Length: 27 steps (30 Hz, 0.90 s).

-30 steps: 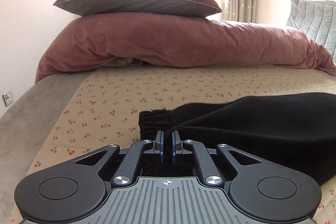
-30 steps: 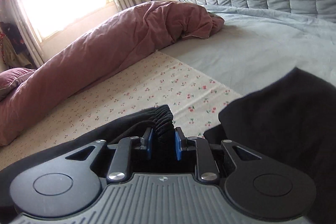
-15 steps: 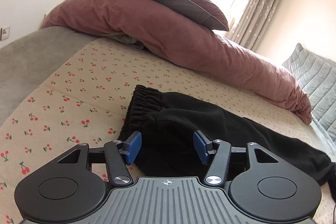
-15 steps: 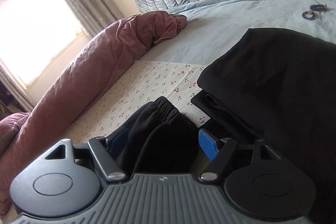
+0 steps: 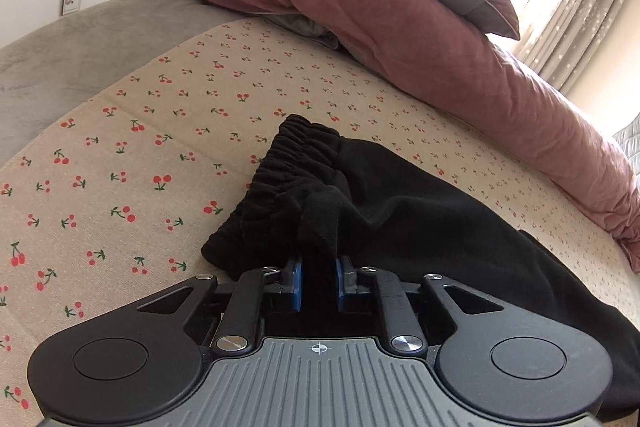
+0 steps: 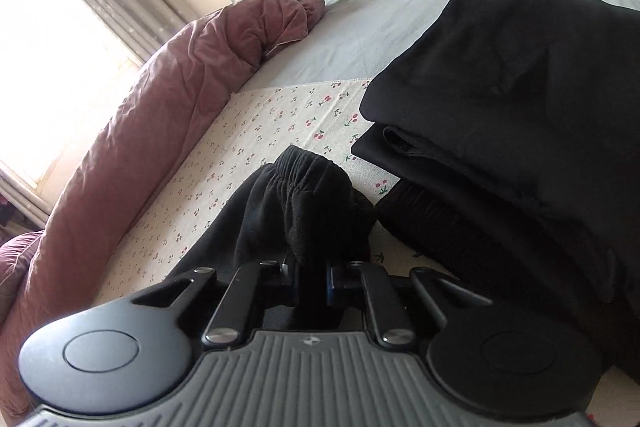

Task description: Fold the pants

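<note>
Black fleece pants (image 5: 420, 211) lie on the cherry-print sheet (image 5: 140, 131) of the bed, elastic waistband (image 5: 298, 151) bunched at the far end, the rest trailing off right and near. Left tool (image 5: 318, 285): jaws have just been closing, now nearly together and clamped on a pinched ridge of the pants fabric just near of the waistband. Right tool (image 6: 310, 285): also just closed, jaws pinching a fold of black fabric near a gathered cuff or band (image 6: 308, 167); I can't say which end of the pants that is. I read both grips as corner holds, so I can lift and lay one half over the other without the cloth sagging in between. A folded black garment pile (image 6: 520, 107) sits right of my right tool, probably finished pieces kept clear of the work area. Pink duvet (image 5: 400, 39) is pushed far back, out of the way.
</note>
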Each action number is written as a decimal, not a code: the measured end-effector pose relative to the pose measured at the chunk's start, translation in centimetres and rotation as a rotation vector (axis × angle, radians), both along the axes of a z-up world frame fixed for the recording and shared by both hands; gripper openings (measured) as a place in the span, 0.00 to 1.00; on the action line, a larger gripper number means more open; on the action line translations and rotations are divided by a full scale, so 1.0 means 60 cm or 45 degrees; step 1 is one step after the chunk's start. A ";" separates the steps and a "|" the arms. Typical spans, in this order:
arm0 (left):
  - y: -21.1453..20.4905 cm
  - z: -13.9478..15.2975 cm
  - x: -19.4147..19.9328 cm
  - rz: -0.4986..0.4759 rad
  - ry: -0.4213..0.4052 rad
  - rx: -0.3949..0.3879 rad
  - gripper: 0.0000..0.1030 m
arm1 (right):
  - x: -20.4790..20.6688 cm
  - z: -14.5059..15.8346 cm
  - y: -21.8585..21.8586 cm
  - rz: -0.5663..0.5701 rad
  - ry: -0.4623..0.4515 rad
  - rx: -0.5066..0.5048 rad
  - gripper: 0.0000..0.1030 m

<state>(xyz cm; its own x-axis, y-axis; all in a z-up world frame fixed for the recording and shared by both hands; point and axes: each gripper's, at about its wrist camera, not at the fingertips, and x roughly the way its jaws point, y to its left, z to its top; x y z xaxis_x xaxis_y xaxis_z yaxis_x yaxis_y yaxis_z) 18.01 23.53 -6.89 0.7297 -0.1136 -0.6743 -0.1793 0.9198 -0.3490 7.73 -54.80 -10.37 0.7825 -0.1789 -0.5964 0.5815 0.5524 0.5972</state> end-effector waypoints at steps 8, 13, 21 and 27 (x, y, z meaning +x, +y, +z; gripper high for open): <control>0.022 -0.009 -0.028 0.011 0.027 -0.164 0.20 | -0.016 -0.031 -0.014 0.018 0.010 0.089 0.08; 0.050 -0.005 -0.059 0.075 0.037 -0.252 0.60 | -0.022 -0.028 0.005 0.078 -0.015 0.105 0.55; 0.048 -0.024 -0.061 0.111 0.044 -0.352 0.81 | -0.009 -0.017 0.036 0.119 0.023 -0.008 0.69; 0.029 -0.045 0.005 0.185 0.081 -0.411 0.92 | 0.006 -0.027 0.041 0.142 -0.016 -0.029 0.70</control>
